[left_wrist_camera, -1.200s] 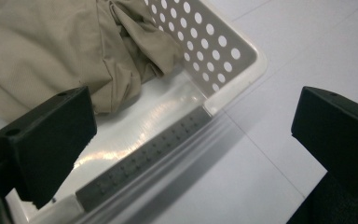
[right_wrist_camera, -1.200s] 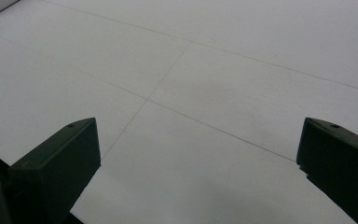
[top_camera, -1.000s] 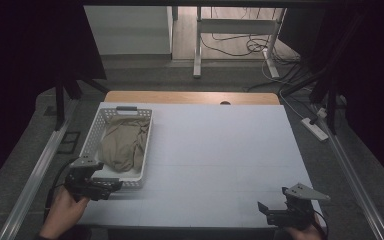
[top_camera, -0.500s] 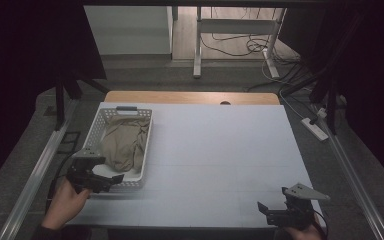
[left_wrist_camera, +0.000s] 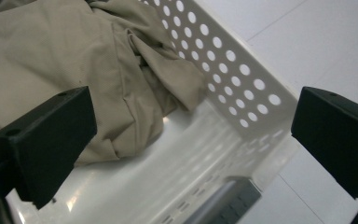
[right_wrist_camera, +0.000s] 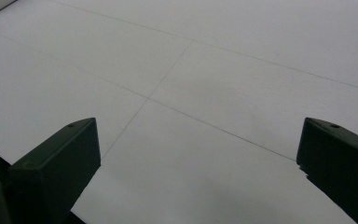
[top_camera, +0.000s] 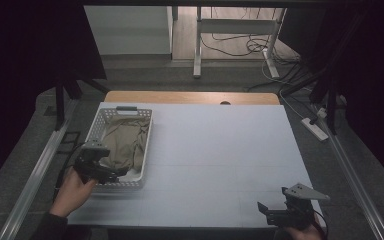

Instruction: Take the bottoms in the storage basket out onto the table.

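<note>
Khaki cloth (left_wrist_camera: 74,70) lies in the basket (left_wrist_camera: 242,88) just ahead of the spread left tongs (left_wrist_camera: 191,140); right tongs (top_camera: 285,212), also spread, sit well apart.

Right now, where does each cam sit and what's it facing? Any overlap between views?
High view: above the person's side, facing forward and down on the white table; both hands, left gripper, right gripper.
Left gripper view: between its open jaws, into the perforated basket at the beige cloth.
Right gripper view: between open jaws, bare tabletop.
Shared: high and left views both show basket and cloth.
</note>
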The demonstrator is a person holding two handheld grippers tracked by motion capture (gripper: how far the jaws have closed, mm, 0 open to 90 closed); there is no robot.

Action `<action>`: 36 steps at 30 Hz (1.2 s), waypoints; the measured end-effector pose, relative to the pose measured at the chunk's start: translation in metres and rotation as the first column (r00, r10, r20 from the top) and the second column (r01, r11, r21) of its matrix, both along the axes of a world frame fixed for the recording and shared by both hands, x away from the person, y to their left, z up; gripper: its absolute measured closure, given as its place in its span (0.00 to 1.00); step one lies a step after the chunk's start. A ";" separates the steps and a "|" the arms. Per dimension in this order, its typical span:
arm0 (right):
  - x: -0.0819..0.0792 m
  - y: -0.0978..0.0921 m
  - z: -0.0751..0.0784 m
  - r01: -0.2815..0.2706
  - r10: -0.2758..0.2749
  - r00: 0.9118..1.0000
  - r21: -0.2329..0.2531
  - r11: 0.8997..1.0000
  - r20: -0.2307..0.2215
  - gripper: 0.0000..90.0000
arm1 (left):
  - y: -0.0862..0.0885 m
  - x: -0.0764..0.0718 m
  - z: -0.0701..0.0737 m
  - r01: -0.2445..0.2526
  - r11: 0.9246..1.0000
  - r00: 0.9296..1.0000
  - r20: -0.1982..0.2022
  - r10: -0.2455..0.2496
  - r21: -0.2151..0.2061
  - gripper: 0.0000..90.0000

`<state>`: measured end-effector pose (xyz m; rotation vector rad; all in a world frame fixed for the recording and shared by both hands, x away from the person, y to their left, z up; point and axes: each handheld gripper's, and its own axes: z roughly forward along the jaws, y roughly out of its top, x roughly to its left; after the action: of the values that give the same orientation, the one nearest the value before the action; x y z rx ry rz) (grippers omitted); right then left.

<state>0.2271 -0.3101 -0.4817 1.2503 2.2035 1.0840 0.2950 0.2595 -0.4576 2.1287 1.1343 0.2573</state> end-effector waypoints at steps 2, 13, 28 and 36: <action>0.000 0.000 0.000 0.000 0.000 1.000 -0.001 1.000 -0.001 0.00 | 0.001 0.005 -0.001 -0.009 1.000 1.000 -0.006 0.009 -0.002 0.00; 0.000 0.000 0.000 -0.001 0.001 1.000 -0.002 1.000 -0.003 0.00 | 0.004 0.020 -0.002 -0.045 0.999 0.999 -0.025 0.045 0.006 0.00; 0.000 0.001 0.000 -0.005 0.005 1.000 -0.005 1.000 -0.004 0.00 | 0.005 0.043 -0.003 -0.040 0.999 0.998 -0.047 0.041 0.025 0.00; 0.000 0.001 0.000 -0.006 0.006 1.000 -0.006 1.000 -0.005 0.00 | 0.005 0.058 -0.004 -0.026 0.999 0.998 -0.061 0.028 0.033 0.00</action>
<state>0.2275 -0.3094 -0.4819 1.2462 2.2140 1.0764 0.3528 0.2640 -0.4621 2.1638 1.2026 0.2252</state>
